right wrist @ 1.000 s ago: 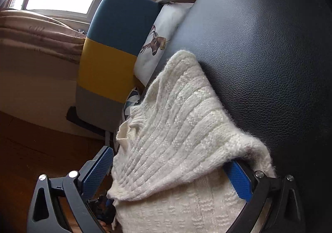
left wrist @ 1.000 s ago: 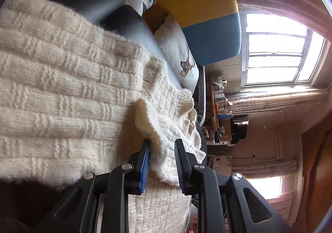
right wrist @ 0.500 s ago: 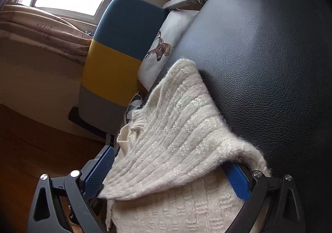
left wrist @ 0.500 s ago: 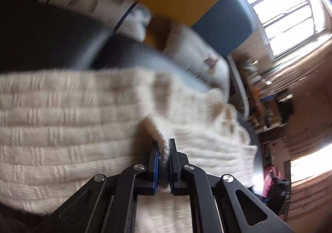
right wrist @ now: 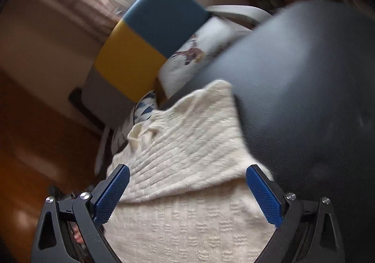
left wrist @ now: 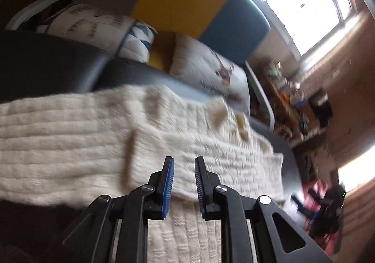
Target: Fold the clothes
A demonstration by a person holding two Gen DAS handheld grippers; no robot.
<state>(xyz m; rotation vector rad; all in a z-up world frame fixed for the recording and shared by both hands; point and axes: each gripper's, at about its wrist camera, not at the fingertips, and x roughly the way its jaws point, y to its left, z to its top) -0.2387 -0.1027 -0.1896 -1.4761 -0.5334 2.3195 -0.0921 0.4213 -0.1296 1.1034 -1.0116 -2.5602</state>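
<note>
Cream knit sweater (left wrist: 70, 136) lies folded on a black leather seat (right wrist: 304, 75).
The left hand-held gripper (left wrist: 184, 176) hovers over the knit, jaws narrowly parted and empty; the right hand-held gripper (right wrist: 187, 190) gapes wide, straddling the folded edge.

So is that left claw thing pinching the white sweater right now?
No, the left gripper has a clear gap between its blue pads, with the sweater lying beyond them.

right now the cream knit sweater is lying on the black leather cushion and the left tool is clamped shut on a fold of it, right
Not quite. The cream knit sweater does lie on the black leather cushion, but the left tool is not clamped on it: the left wrist view shows its blue pads apart with nothing pinched between them.
</note>
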